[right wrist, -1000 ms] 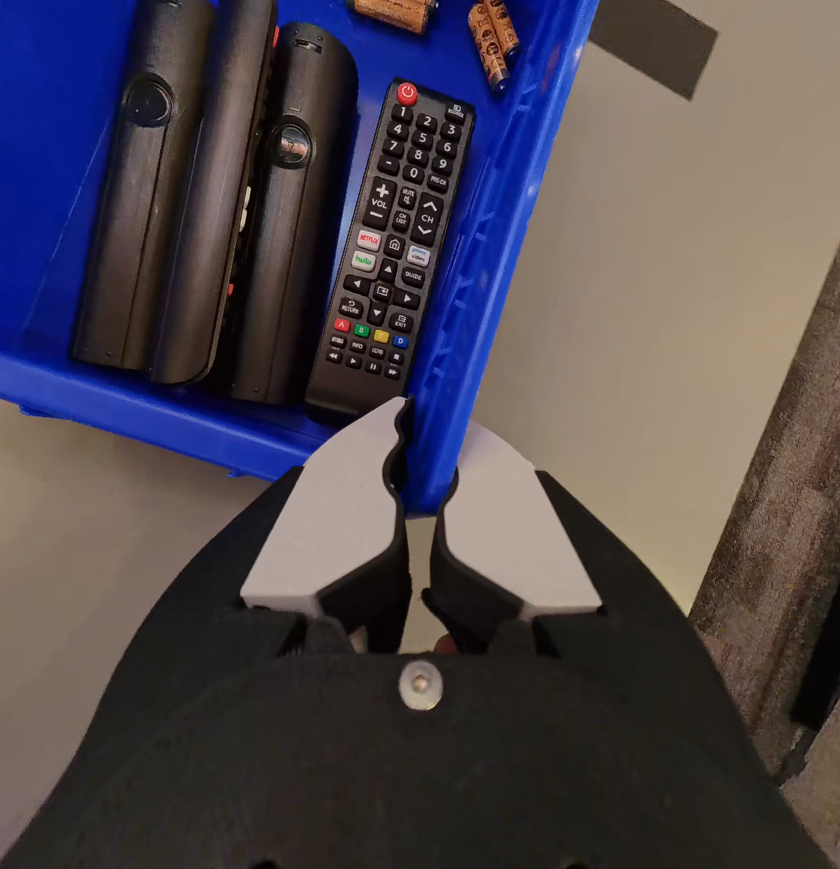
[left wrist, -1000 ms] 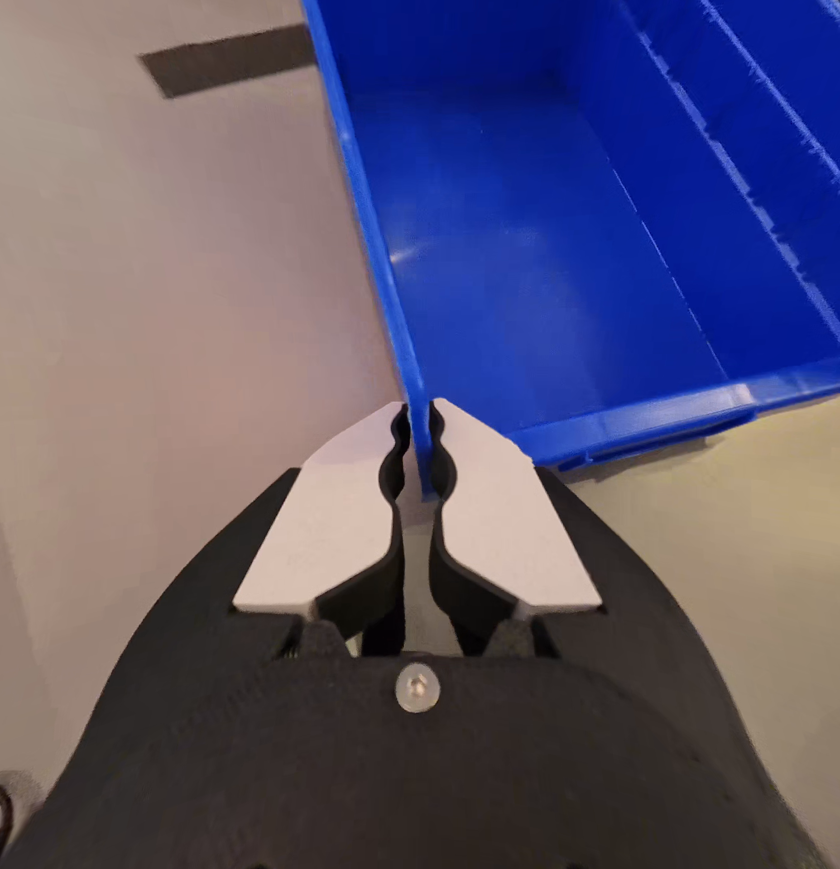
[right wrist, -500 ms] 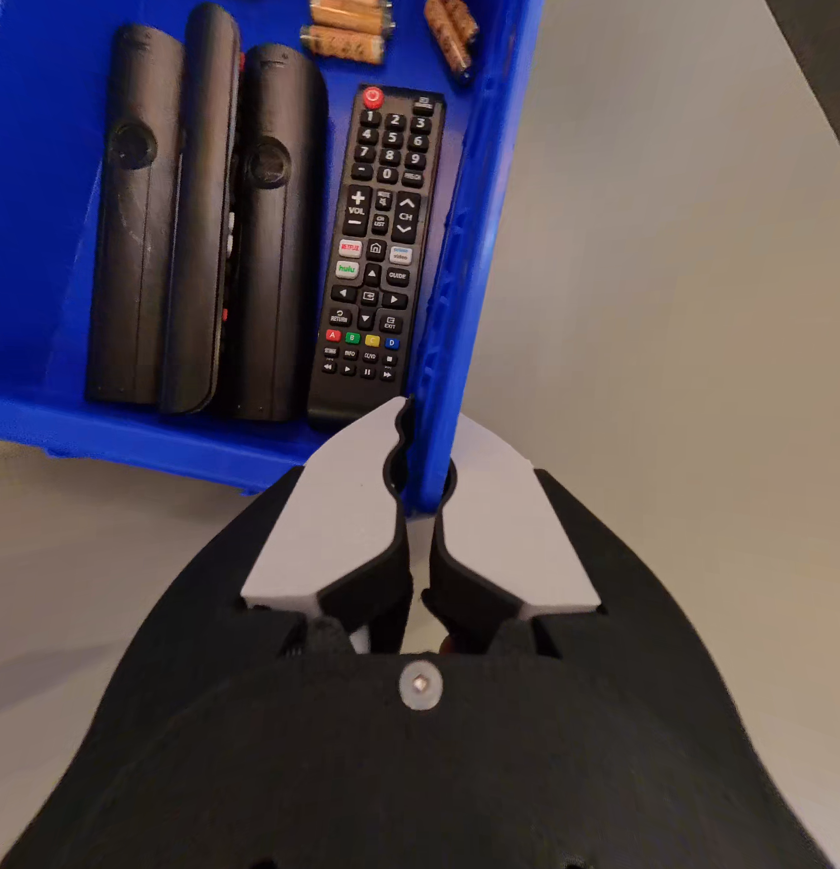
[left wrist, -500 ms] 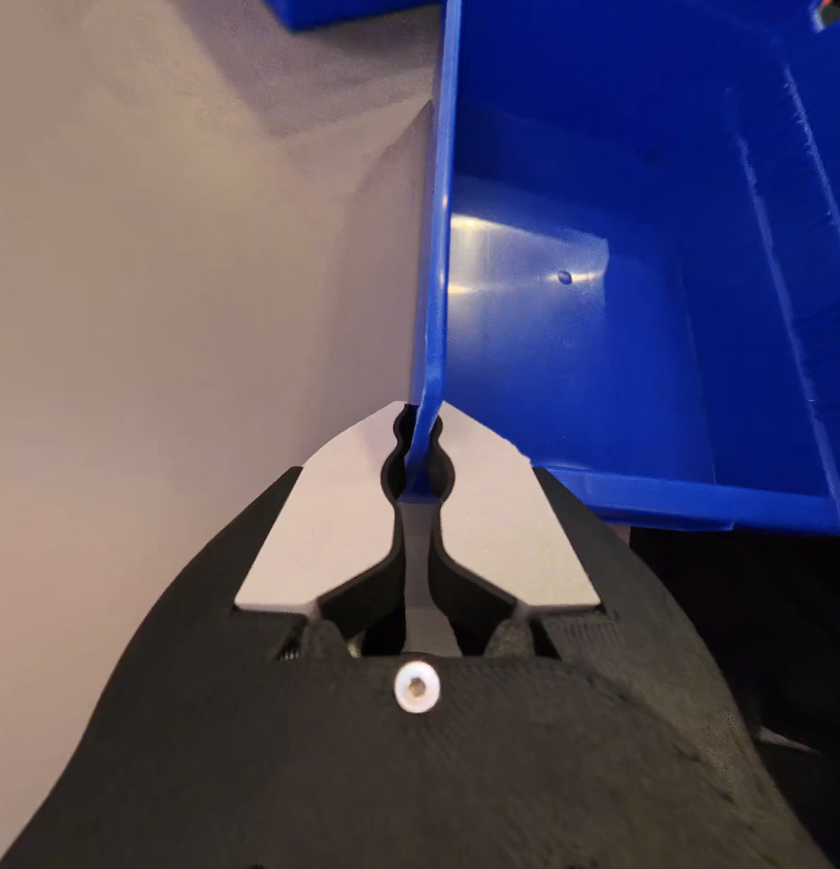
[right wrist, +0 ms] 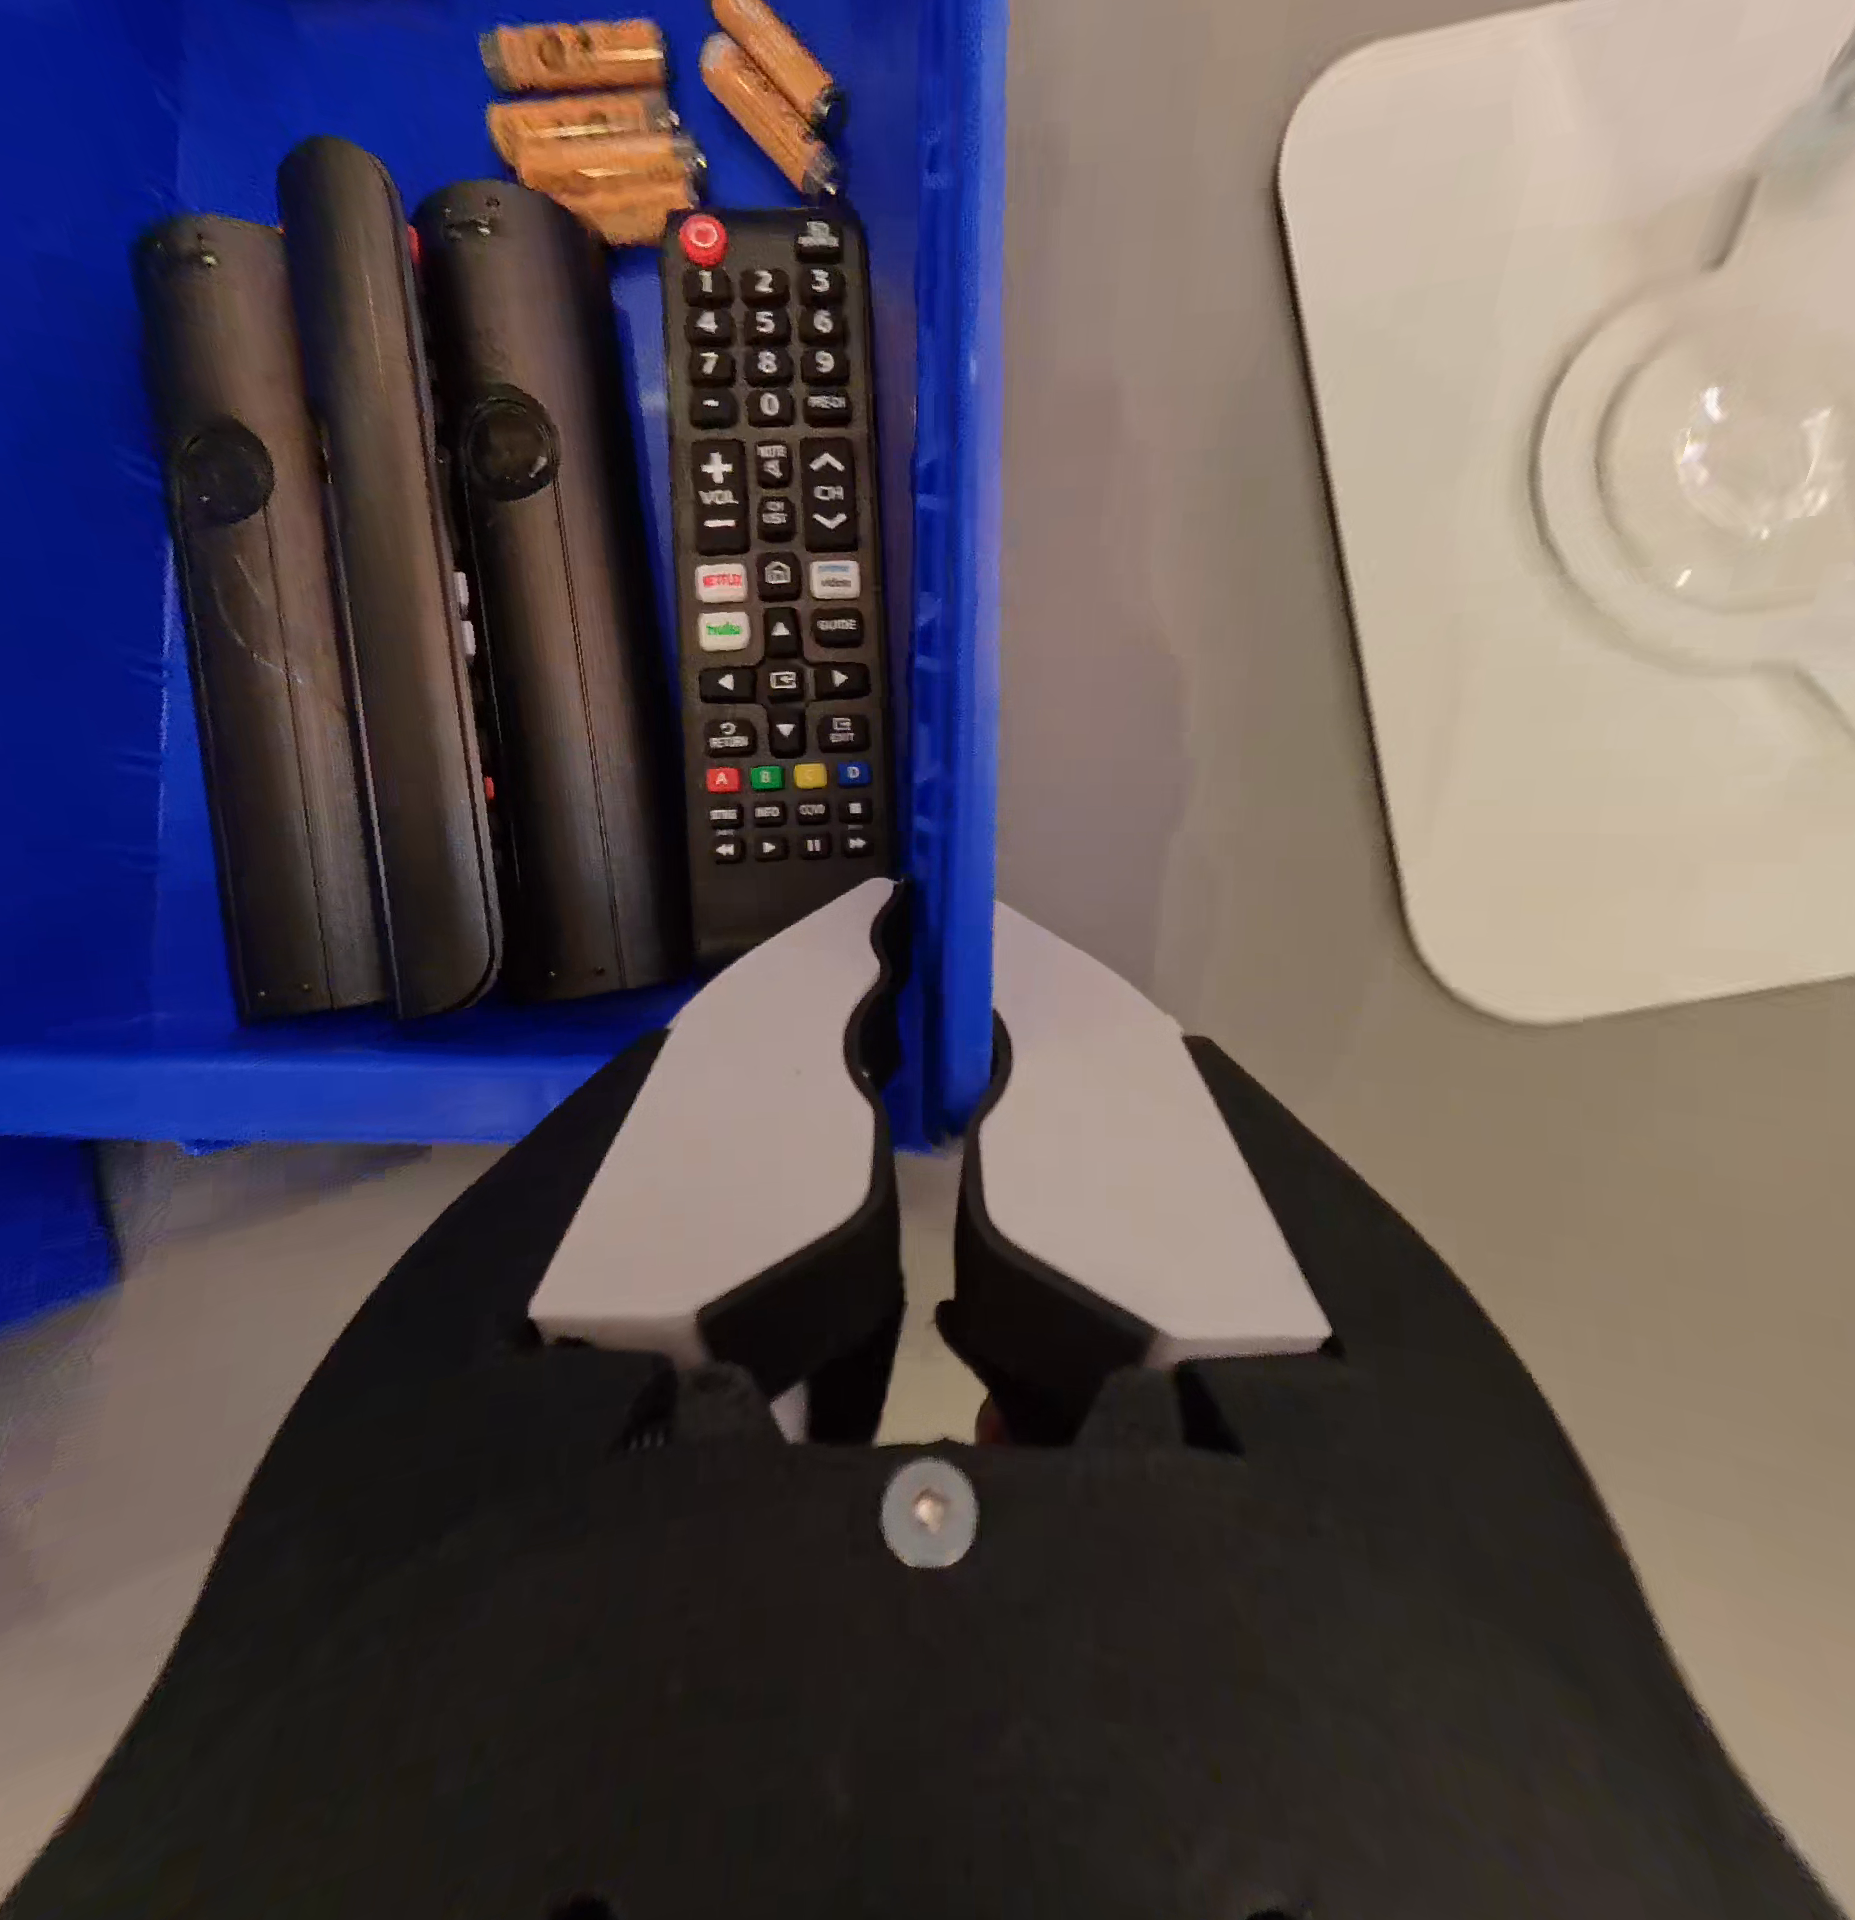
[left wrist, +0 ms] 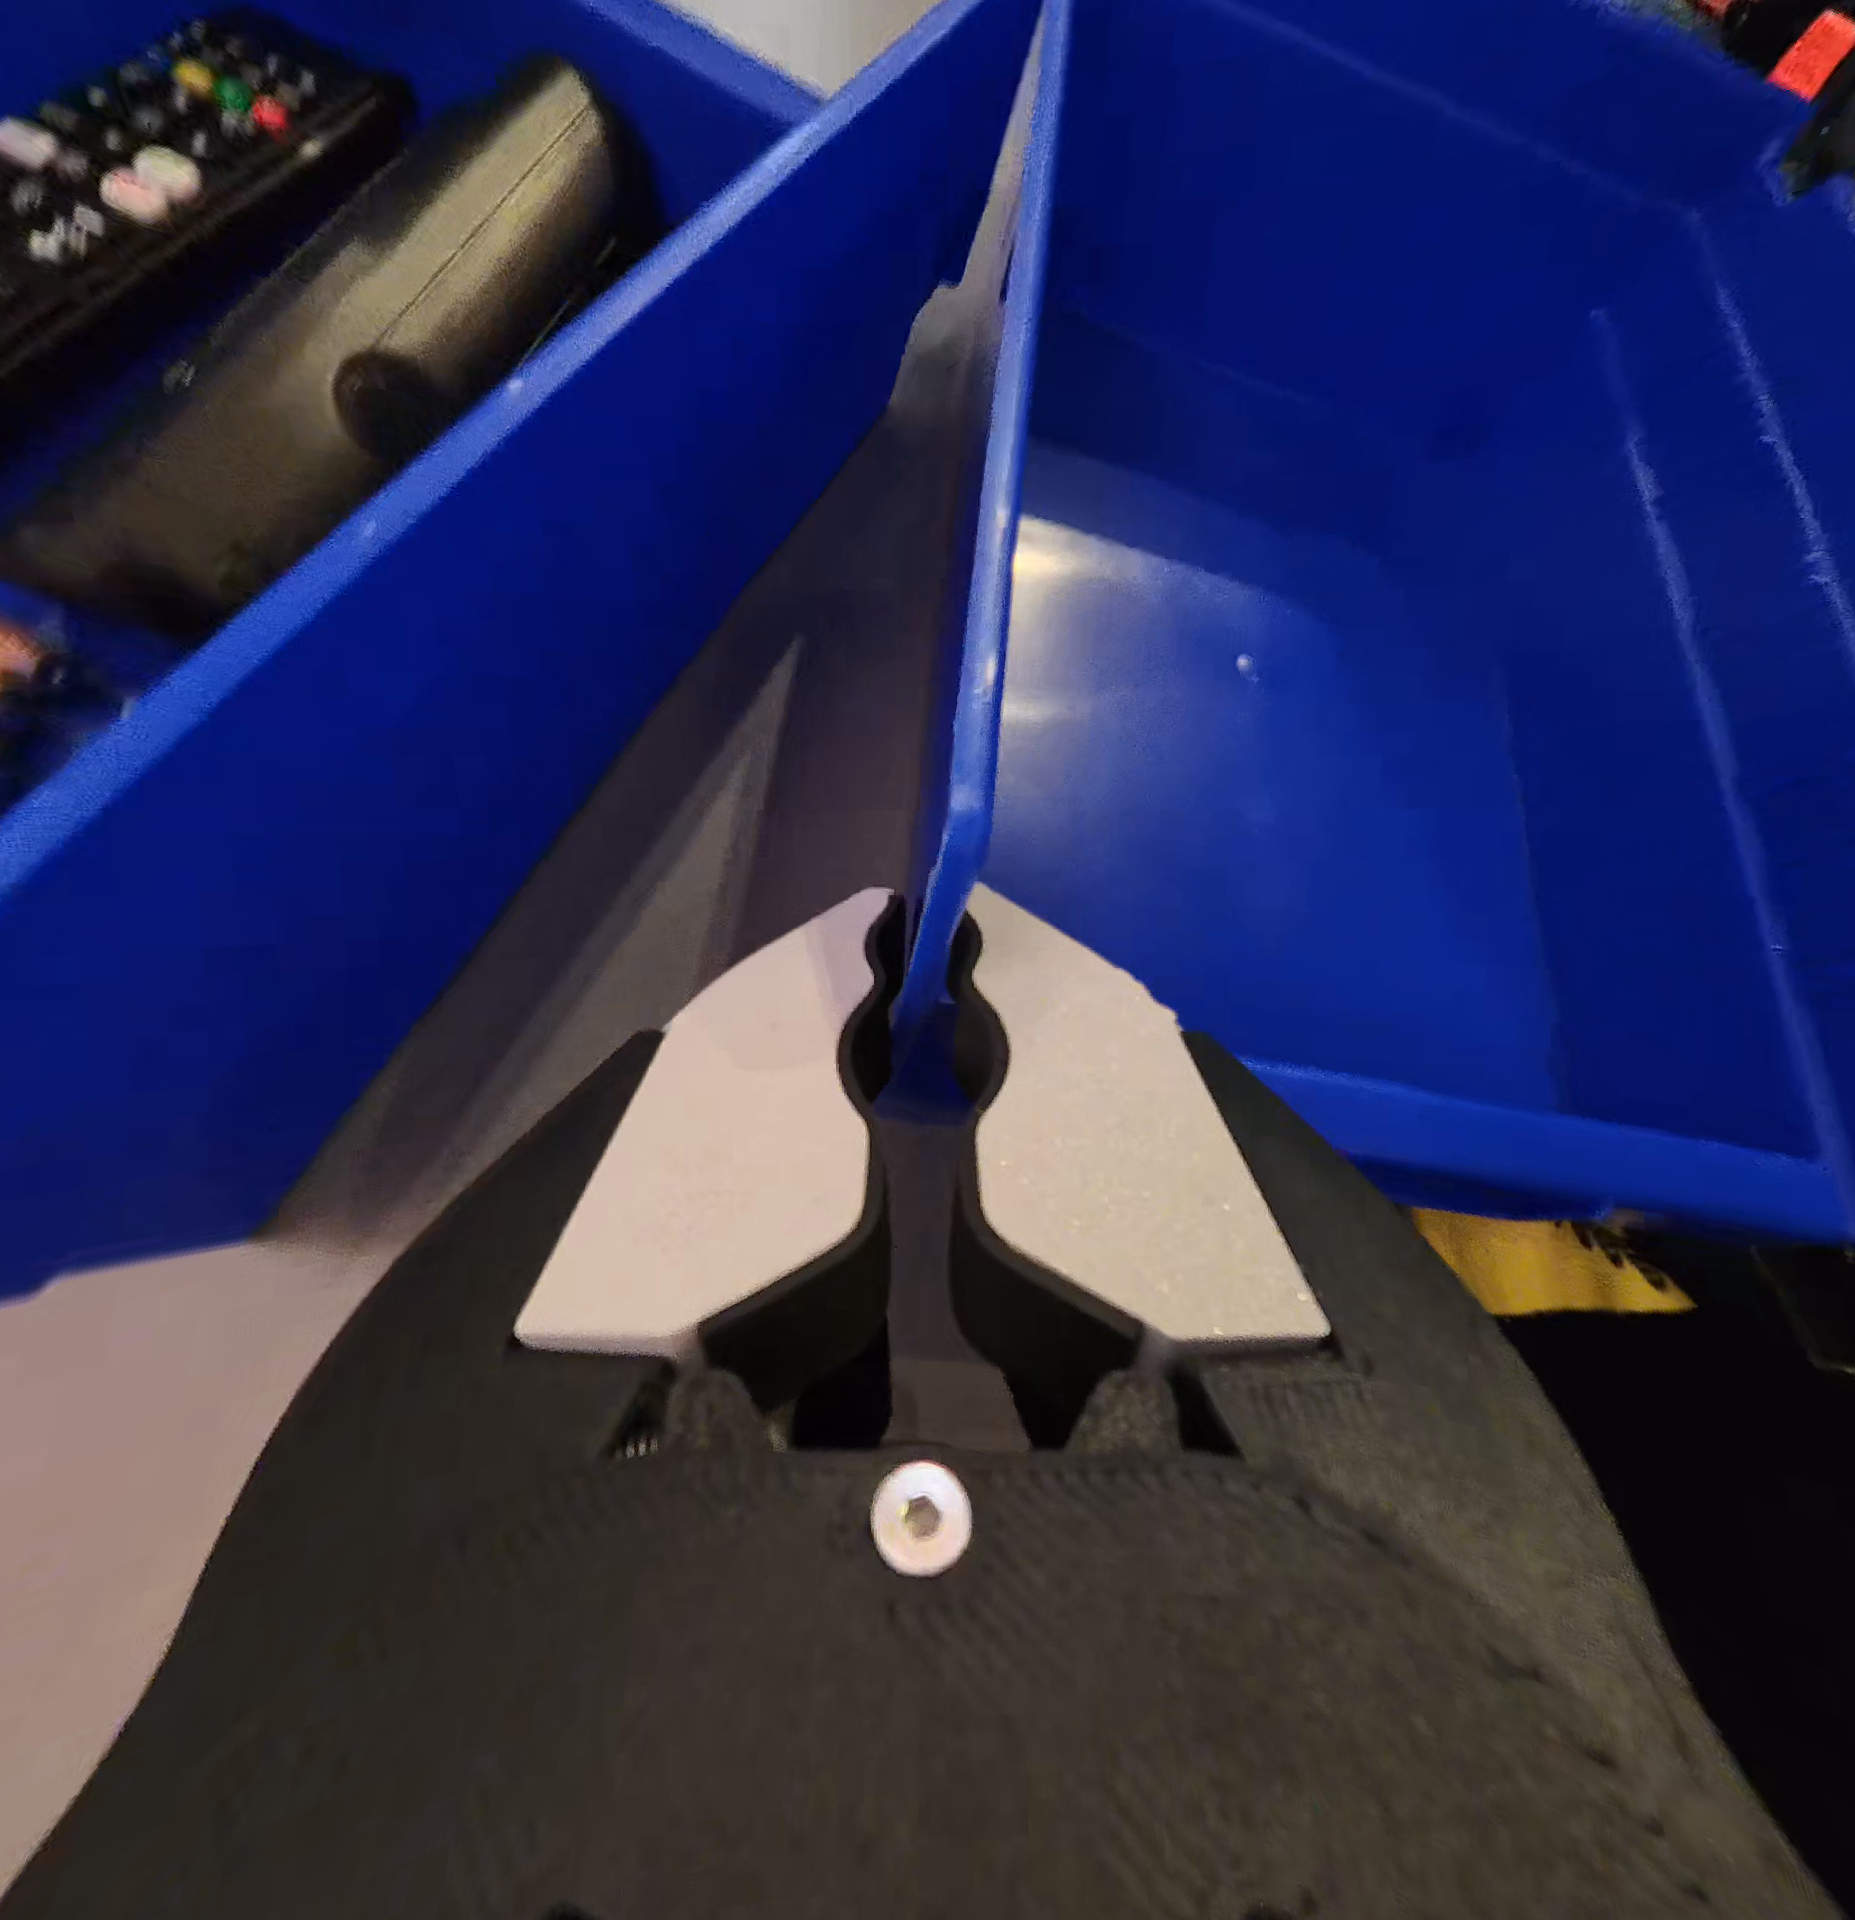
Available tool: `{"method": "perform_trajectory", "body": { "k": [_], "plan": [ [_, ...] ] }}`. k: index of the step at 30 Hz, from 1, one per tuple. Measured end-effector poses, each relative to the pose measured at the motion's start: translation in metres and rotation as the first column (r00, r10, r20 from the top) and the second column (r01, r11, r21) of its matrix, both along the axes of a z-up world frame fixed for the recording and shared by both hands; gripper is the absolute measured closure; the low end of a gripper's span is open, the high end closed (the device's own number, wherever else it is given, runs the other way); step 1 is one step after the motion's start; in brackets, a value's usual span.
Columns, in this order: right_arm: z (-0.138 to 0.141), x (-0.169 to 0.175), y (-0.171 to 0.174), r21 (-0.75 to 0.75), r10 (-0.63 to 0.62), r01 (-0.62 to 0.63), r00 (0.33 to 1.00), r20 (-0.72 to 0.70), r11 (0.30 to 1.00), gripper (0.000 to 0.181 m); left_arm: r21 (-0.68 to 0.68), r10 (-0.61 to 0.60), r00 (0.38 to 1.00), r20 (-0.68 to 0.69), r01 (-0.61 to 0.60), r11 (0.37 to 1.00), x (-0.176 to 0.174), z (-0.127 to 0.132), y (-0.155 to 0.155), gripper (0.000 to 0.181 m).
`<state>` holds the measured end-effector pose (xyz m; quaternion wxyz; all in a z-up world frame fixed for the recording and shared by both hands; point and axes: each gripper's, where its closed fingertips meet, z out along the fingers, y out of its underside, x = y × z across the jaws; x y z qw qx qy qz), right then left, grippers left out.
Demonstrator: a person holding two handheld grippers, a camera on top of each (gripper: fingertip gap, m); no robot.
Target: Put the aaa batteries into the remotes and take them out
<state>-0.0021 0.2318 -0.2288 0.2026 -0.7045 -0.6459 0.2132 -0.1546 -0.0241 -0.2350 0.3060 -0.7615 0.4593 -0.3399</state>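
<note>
A: Left to right, then. What has the left gripper (left wrist: pixel 928 935) got?

B: Its jaws are nearly closed on the thin wall of an empty blue bin (left wrist: pixel 1318 790), which sits tilted.

A: And the right gripper (right wrist: pixel 938 935)?

B: Its jaws are pinched on the right wall of the full blue bin (right wrist: pixel 959 520). Inside lie three remotes back-up (right wrist: pixel 383 623) at left, one button-up remote (right wrist: pixel 777 561) beside that wall, and loose AAA batteries (right wrist: pixel 590 135) at the far end. A white tray (right wrist: pixel 1525 727) with a clear glass piece sits well to the right.

A: So how far along?

B: Barely started, I judge: both grippers are occupied with bins, and no battery or remote is in either gripper.
</note>
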Motion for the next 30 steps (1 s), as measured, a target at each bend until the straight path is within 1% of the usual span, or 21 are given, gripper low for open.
{"method": "perform_trajectory", "body": {
  "k": [1,2,3,4,6,7,9,11,13,14,15,17,18,19,20,21,22,23,24,27,30],
  "plan": [
    [0.005,-0.01,0.001,-0.004,-0.02,0.02,1.0,-0.012,1.0,0.155,-0.006,0.016,1.0,0.027,-0.015,1.0,-0.002,0.005,0.001,0.156],
    [0.015,-0.016,-0.001,-0.027,-0.045,0.044,0.998,-0.041,0.999,0.138,-0.048,0.019,0.997,0.071,-0.015,0.999,-0.006,0.014,-0.002,0.132],
    [0.029,-0.016,-0.004,-0.053,-0.085,0.081,0.994,-0.074,0.995,0.125,-0.095,0.027,0.994,0.106,-0.017,0.995,-0.016,0.026,-0.006,0.112],
    [0.044,-0.008,-0.008,-0.075,-0.14,0.134,0.986,-0.09,0.988,0.121,-0.096,0.058,0.993,0.1,-0.049,0.994,-0.031,0.037,-0.005,0.106],
    [0.067,0.025,-0.027,-0.067,-0.249,0.245,0.967,-0.054,0.967,0.114,-0.018,0.211,0.972,0.107,-0.211,0.977,-0.07,0.068,0.015,0.105],
    [0.075,0.044,-0.043,-0.048,-0.289,0.287,0.957,-0.023,0.957,0.104,0.012,0.317,0.943,0.103,-0.32,0.947,-0.091,0.083,0.032,0.104],
    [0.083,0.084,-0.083,0.014,-0.369,0.369,0.928,0.05,0.929,0.098,0.046,0.464,0.883,0.077,-0.468,0.883,-0.12,0.101,0.063,0.098],
    [0.082,0.1,-0.139,-0.065,-0.412,0.417,0.908,0.077,0.907,0.095,-0.001,0.555,0.832,-0.015,-0.555,0.832,-0.13,0.093,0.094,0.086],
    [0.071,0.104,-0.191,-0.138,-0.413,0.426,0.904,0.113,0.894,0.099,-0.044,0.577,0.811,-0.096,-0.582,0.812,-0.127,0.077,0.122,0.081],
    [0.061,0.107,-0.212,-0.152,-0.411,0.434,0.897,0.161,0.888,0.098,-0.067,0.587,0.793,-0.162,-0.602,0.795,-0.128,0.064,0.135,0.077],
    [0.052,0.108,-0.226,-0.151,-0.423,0.452,0.886,0.188,0.879,0.098,-0.104,0.571,0.797,-0.195,-0.596,0.797,-0.124,0.054,0.145,0.074],
    [0.032,0.108,-0.247,-0.165,-0.427,0.47,0.872,0.239,0.867,0.101,-0.179,0.529,0.812,-0.247,-0.575,0.798,-0.117,0.036,0.158,0.085],
    [0.022,0.111,-0.249,-0.147,-0.435,0.484,0.857,0.276,0.862,0.102,-0.194,0.51,0.813,-0.281,-0.569,0.799,-0.116,0.027,0.162,0.081],
    [0.015,0.111,-0.249,-0.142,-0.449,0.5,0.847,0.285,0.854,0.106,-0.258,0.481,0.837,-0.261,-0.541,0.8,-0.108,0.025,0.163,0.094],
    [0.015,0.108,-0.25,-0.172,-0.448,0.501,0.852,0.269,0.848,0.112,-0.315,0.446,0.862,-0.24,-0.504,0.804,-0.098,0.025,0.161,0.121],
    [0.016,0.107,-0.25,-0.179,-0.434,0.485,0.862,0.263,0.856,0.126,-0.294,0.411,0.865,-0.287,-0.488,0.822,-0.095,0.02,0.16,0.131],
    [0.017,0.107,-0.249,-0.179,-0.41,0.46,0.874,0.26,0.869,0.134,-0.213,0.388,0.839,-0.381,-0.488,0.847,-0.1,0.011,0.162,0.137],
    [0.019,0.107,-0.248,-0.181,-0.387,0.437,0.886,0.255,0.881,0.157,-0.139,0.389,0.803,-0.452,-0.494,0.858,-0.106,0.006,0.167,0.141],
    [0.019,0.109,-0.243,-0.169,-0.377,0.427,0.889,0.261,0.889,0.166,-0.101,0.386,0.782,-0.49,-0.49,0.866,-0.11,0.004,0.171,0.144],
    [0.018,0.128,-0.223,-0.114,-0.34,0.394,0.883,0.324,0.912,0.168,-0.071,0.377,0.748,-0.546,-0.49,0.869,-0.127,0.003,0.186,0.155],
    [0.018,0.16,-0.188,-0.044,-0.294,0.335,0.876,0.383,0.941,0.17,-0.059,0.35,0.716,-0.604,-0.478,0.876,-0.155,0.002,0.205,0.168]
  ]
}}
